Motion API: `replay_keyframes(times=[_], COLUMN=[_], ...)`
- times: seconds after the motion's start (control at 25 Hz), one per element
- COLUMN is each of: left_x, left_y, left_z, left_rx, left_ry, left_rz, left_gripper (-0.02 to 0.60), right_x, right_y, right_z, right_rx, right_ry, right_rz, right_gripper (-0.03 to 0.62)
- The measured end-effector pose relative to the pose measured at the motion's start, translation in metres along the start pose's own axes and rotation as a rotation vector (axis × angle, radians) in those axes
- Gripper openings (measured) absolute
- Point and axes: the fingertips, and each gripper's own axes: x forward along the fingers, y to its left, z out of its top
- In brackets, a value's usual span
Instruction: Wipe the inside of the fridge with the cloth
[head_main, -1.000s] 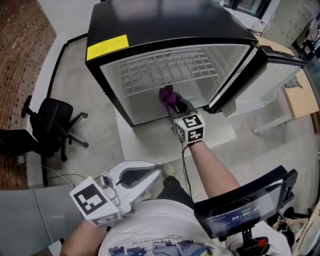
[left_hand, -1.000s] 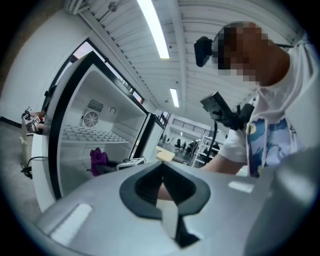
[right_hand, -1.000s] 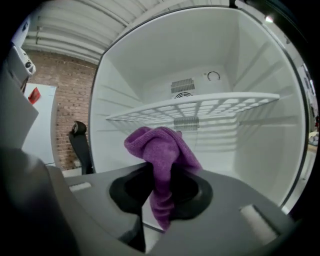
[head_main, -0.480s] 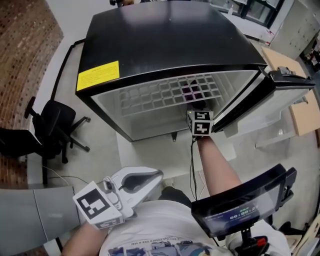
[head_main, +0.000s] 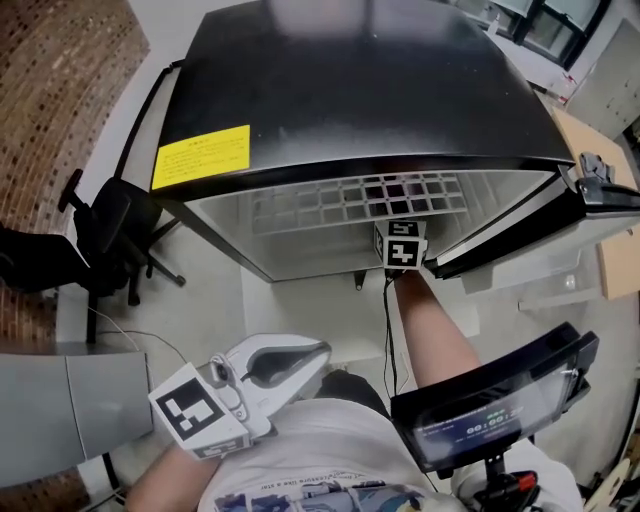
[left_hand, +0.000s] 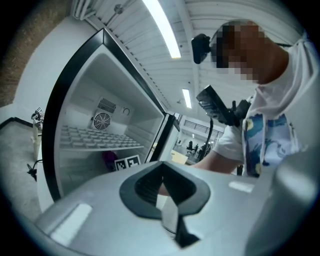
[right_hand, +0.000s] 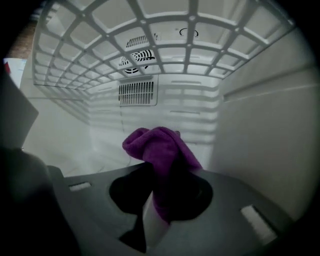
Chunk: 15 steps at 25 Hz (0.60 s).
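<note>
Overhead, two low views; shared fridge (head_main: 350, 90)

Black office chair (head_main: 100, 240) on grey floor (head_main: 200, 300), near brick wall (head_main: 50, 100). Dark screen (head_main: 495, 410) lower right, digits lit.

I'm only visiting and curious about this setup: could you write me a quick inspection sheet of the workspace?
Surface: white fridge interior, bare beneath a wire shelf.
Job's things: purple cloth, bunched, inside the black fridge; door open.
Clutter: nothing seen inside the fridge.
Grippers: right gripper is inside the fridge, fingers shut on the cloth; left gripper shut, empty, near the person's waist.
Cables: black cable along the right forearm; second cable on the floor left of the fridge.
Surroundings: office chair left of the fridge; screen device at the person's chest.
</note>
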Motion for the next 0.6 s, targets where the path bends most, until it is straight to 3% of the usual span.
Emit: replay_keyframes(times=[0.2,0.32,0.6], left_x=[-0.004,-0.011,-0.034], left_y=[-0.001,-0.001,0.001], left_z=[0.006,-0.003,-0.009], left_rx=[-0.004,-0.013,-0.033], left_ry=[-0.05,-0.012,-0.008], left_rz=[0.015,0.034,0.102], left_gripper=[0.006,0.006,0.006], right_x=[0.005,0.007,0.008], right_y=[0.036,0.058,0.109], right_z=[-0.001,0.0,0.006], right_rx=[-0.004,-0.01,-0.014], right_ry=[0.012,0.011,0.004], right_rz=[0.077,0.114,0.203], right_gripper=[0.078,0.078,0.078])
